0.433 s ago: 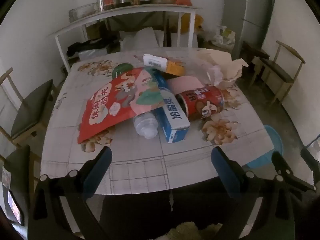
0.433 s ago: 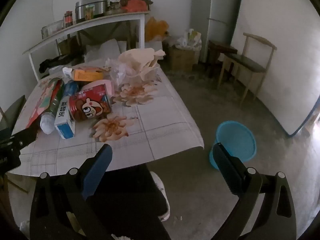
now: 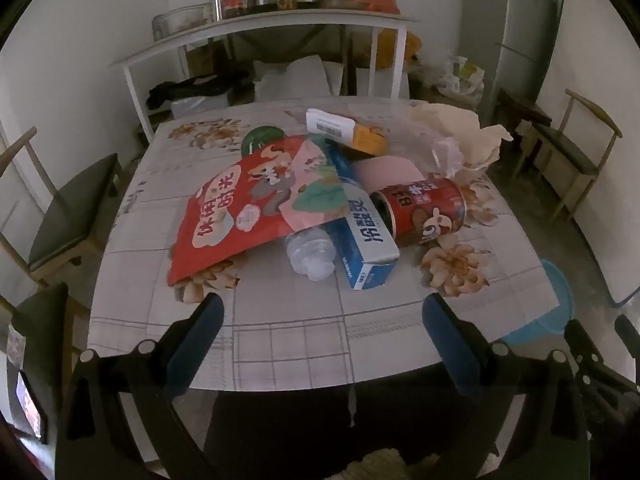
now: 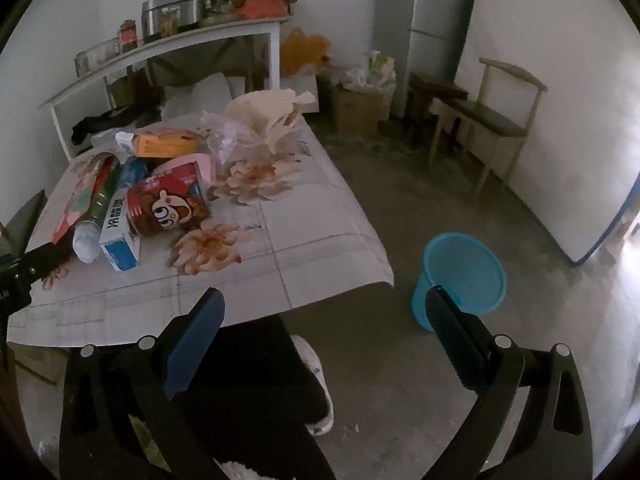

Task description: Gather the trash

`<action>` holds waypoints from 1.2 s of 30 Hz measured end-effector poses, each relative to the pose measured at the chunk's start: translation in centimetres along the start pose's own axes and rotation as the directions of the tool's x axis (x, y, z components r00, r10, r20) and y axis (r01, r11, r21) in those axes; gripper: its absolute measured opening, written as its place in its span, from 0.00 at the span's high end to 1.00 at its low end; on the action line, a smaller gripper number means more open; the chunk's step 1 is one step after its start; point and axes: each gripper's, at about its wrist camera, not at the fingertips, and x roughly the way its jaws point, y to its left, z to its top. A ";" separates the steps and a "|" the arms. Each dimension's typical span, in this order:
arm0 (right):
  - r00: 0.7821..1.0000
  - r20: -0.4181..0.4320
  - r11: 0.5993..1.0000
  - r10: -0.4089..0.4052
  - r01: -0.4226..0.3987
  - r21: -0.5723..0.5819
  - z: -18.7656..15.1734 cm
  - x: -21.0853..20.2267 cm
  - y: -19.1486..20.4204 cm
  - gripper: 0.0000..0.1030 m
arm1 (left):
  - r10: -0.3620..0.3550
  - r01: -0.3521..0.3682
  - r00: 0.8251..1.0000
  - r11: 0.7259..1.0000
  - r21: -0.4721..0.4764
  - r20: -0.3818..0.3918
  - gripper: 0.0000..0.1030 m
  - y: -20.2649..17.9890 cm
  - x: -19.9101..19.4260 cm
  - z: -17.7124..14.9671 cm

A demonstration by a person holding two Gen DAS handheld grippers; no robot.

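Note:
A pile of trash lies on the flowered table (image 3: 280, 340): a red snack bag (image 3: 248, 208), a clear plastic bottle (image 3: 310, 254), a blue-and-white carton (image 3: 366, 240), a red can (image 3: 424, 210) on its side, a pink wrapper (image 3: 388, 170), an orange box (image 3: 368, 138) and crumpled cream paper (image 3: 460, 132). The can (image 4: 168, 208), carton (image 4: 118, 232) and paper (image 4: 264, 116) also show in the right wrist view. My left gripper (image 3: 320, 332) is open and empty over the table's near edge. My right gripper (image 4: 324, 332) is open and empty, off the table's near right corner. A blue bin (image 4: 460, 276) stands on the floor.
Chairs stand at the left (image 3: 68, 216) and by the right wall (image 4: 488, 120). A white shelf (image 3: 260, 36) with tins and jars is behind the table. The blue bin (image 3: 552, 304) shows right of the table. A person's shoe (image 4: 316, 384) is on the floor below.
Both grippers have shifted only slightly; the view is nearly the same. Nothing on the table has moved.

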 end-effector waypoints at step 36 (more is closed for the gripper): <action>1.000 0.005 1.000 -0.011 0.011 -0.005 0.6 -0.2 0.2 0.07 | 0.055 -0.055 0.998 0.998 -0.016 0.022 0.06 0.5 0.1 0.1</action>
